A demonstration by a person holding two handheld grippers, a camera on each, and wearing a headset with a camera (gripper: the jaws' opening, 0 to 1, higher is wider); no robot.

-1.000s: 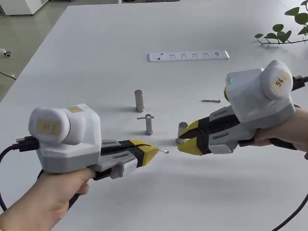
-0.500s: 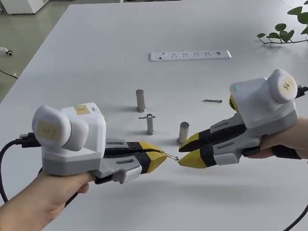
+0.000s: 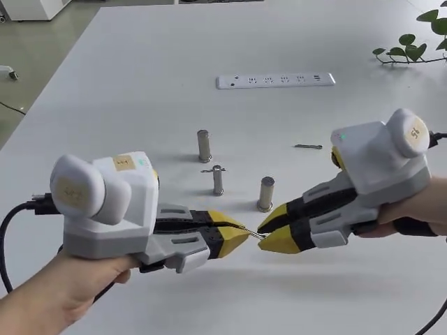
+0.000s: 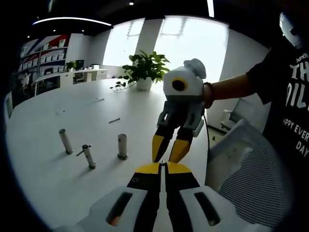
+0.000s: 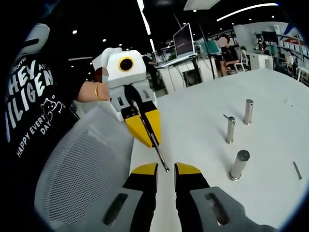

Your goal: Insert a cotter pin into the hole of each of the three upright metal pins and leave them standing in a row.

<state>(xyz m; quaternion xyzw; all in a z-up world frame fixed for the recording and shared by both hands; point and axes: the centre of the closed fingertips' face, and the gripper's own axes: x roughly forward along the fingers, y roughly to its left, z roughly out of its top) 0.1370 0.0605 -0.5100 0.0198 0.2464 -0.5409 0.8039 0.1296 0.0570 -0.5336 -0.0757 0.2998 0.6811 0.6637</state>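
1. Cotter pin [image 3: 253, 232] in mid-air above the table [image 3: 140, 84], in front of the row of pins; thin, metal, roughly level, pointing from the left tool toward the right one.
2. Pinched at its rear end by the left gripper [image 3: 241, 235], yellow jaws pressed together on it; free tip sticking out forward.
3. Right gripper [image 3: 263, 236] facing it nose to nose, jaws spread a little; in the right gripper view the pin's tip [image 5: 159, 153] reaching just to the gap between them, contact not clear.
4. Just behind the tips: near metal pin [image 3: 266, 193], upright, its top bare.
5. Left of that, farther back: middle metal pin [image 3: 218, 179], upright, with a second cotter pin [image 3: 209, 169] through its top.
6. Beyond: far metal pin [image 3: 203, 145], upright, bare.
7. Off to the right, flat on the table: loose cotter pin [image 3: 307, 146].
8. At the far side: white power strip [image 3: 275, 81]; plant [image 3: 412, 45] at the right edge.
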